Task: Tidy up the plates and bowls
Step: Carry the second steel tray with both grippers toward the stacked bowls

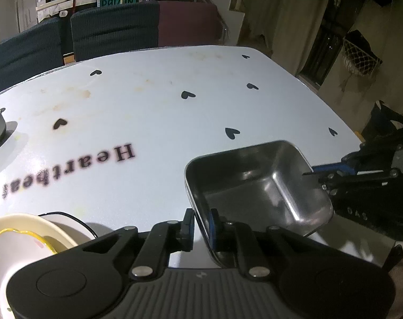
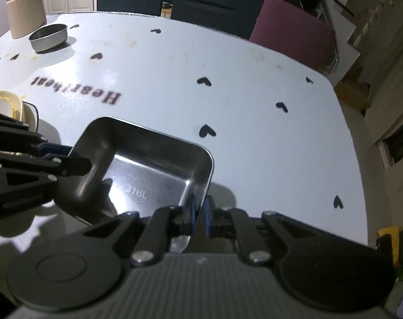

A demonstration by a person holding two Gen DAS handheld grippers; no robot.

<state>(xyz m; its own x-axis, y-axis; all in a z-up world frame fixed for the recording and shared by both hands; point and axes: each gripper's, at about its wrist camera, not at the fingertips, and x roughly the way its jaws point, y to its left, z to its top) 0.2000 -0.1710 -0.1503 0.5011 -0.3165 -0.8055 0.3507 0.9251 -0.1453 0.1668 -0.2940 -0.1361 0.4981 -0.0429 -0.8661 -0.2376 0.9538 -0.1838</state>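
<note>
While both grippers hold the steel tray (image 2: 148,164) by opposite rims just above the table (image 1: 161,111), the step is carrying it. The left gripper (image 1: 201,228) pinches one rim, the right gripper (image 2: 200,212) clamps the other. Next, probably, comes setting it down level, near the stacked bowls (image 1: 23,236).

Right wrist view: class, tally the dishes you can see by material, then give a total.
Stainless steel: 2 (rectangular steel tray, round steel bowl)
Pale ceramic: 2 (yellow-rimmed cream dish nested in dark-rimmed white bowl)
Total: 4
</note>
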